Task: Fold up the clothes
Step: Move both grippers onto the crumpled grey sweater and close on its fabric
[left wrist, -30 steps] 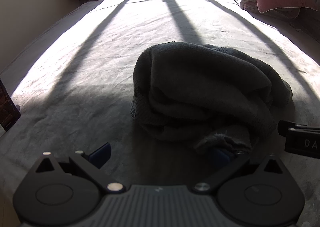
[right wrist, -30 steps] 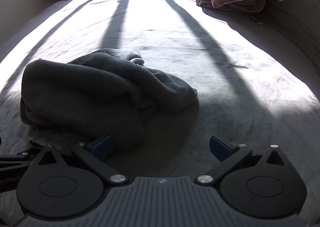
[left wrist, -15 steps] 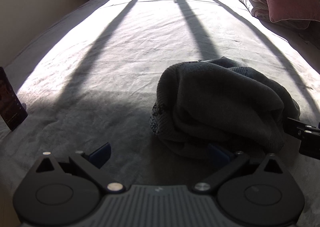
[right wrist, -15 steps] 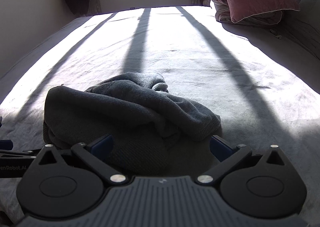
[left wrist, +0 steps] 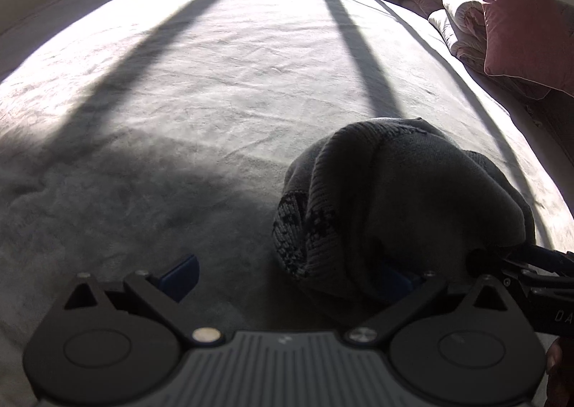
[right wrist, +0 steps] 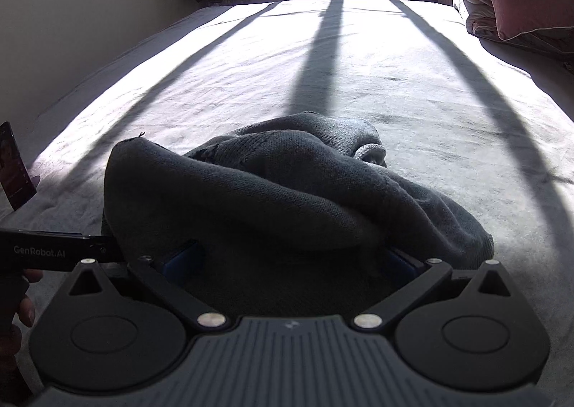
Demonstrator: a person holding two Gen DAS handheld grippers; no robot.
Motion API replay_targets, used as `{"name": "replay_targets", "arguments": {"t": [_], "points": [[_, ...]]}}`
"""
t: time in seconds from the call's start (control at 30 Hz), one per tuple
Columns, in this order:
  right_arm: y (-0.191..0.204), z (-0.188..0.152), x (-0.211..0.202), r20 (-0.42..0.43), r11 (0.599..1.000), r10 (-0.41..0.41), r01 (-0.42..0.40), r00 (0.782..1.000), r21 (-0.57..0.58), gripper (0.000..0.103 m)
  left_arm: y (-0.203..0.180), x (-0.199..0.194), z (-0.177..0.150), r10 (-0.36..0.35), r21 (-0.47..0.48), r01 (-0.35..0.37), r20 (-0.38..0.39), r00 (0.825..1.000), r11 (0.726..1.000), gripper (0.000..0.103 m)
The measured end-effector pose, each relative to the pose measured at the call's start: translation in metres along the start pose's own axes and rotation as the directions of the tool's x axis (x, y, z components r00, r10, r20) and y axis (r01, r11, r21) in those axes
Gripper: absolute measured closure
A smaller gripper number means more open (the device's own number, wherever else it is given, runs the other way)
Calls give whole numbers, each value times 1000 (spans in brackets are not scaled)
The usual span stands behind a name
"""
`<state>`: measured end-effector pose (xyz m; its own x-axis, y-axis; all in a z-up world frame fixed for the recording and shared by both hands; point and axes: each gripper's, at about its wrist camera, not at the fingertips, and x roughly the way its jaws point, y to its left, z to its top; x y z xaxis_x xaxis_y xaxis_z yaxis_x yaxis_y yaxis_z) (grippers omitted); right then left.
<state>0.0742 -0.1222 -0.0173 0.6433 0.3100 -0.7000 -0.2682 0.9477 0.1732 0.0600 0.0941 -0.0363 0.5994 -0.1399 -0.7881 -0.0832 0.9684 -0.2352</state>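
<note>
Sweater (right wrist: 287, 199) fills lower centre between your spread right claw (right wrist: 294, 263) fingers | left claw (left wrist: 287, 274) released, beside it | dark grey knit, bunched

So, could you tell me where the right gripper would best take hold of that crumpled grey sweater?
Probably the near edge of the grey sweater, approached low from the front. The right gripper is open with that bunched fold already between its fingers, and the thick rolled knit gives plenty to pinch. The ribbed cuff lies on the far side.
</note>
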Motion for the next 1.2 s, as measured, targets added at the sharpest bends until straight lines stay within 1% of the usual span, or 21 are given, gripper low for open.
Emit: {"name": "replay_targets", "arguments": {"t": [0.1, 0.13, 0.23, 0.37, 0.43, 0.53, 0.63, 0.67, 0.8, 0.87, 0.9, 0.97, 1.0, 1.07, 1.13, 1.2], "points": [[-7, -3, 12, -40, 999, 42, -41, 998, 31, 0, 8, 11, -3, -40, -36, 39, -22, 999, 999, 0], [-8, -5, 15, -50, 998, 51, -49, 997, 36, 0, 9, 13, -4, -50, -36, 49, -18, 999, 998, 0], [-7, -9, 18, -58, 998, 56, -55, 997, 18, 0, 6, 15, -8, -54, 32, 54, 7, 999, 998, 0], [4, -16, 20, -58, 997, 29, -33, 998, -74, 0, 0, 16, -14, -28, 106, 25, 29, 999, 994, 0], [7, -18, 18, -49, 993, 25, -30, 998, -111, 0, 2, 16, -15, -28, 116, 24, 37, 999, 993, 0], [7, -16, 11, -40, 992, 33, -37, 999, -121, 0, 6, 14, -11, -48, 109, 44, 36, 998, 993, 0], [11, -13, 1, 4, 987, 47, -45, 999, -157, 0, 11, 10, -8, -69, 86, 65, 43, 997, 994, 0], [12, -13, -1, 11, 985, 50, -47, 999, -168, 1, 13, 9, -7, -74, 75, 71, 45, 996, 995, 0], [15, -13, -2, 7, 984, 53, -51, 999, -170, 14, 16, 5, -3, -80, 45, 78, 58, 995, 996, 1], [17, -12, -2, 6, 984, 55, -53, 998, -171, 26, 15, 2, -2, -82, 37, 80, 67, 994, 996, 1], [18, -12, -2, 5, 984, 57, -55, 998, -171, 29, 15, 1, -1, -82, 35, 80, 72, 994, 996, 1], [18, -11, -4, 4, 985, 71, -70, 997, -161, 47, 13, -3, -1, -80, 39, 77, 82, 993, 996, 1], [18, -11, -6, 10, 986, 75, -73, 997, -151, 52, 12, -5, 0, -80, 41, 76, 88, 993, 996, 1], [17, -10, -11, 21, 988, 83, -79, 996, -132, 68, 10, -9, 0, -80, 44, 75, 103, 992, 996, 1], [14, -8, -16, 31, 991, 94, -90, 995, -98, 77, 11, -14, 1, -85, 39, 81, 118, 989, 996, 1], [7, -7, -21, 31, 993, 112, -111, 993, -47, 79, 12, -20, 1, -90, 31, 86, 136, 987, 996, 1]]}}
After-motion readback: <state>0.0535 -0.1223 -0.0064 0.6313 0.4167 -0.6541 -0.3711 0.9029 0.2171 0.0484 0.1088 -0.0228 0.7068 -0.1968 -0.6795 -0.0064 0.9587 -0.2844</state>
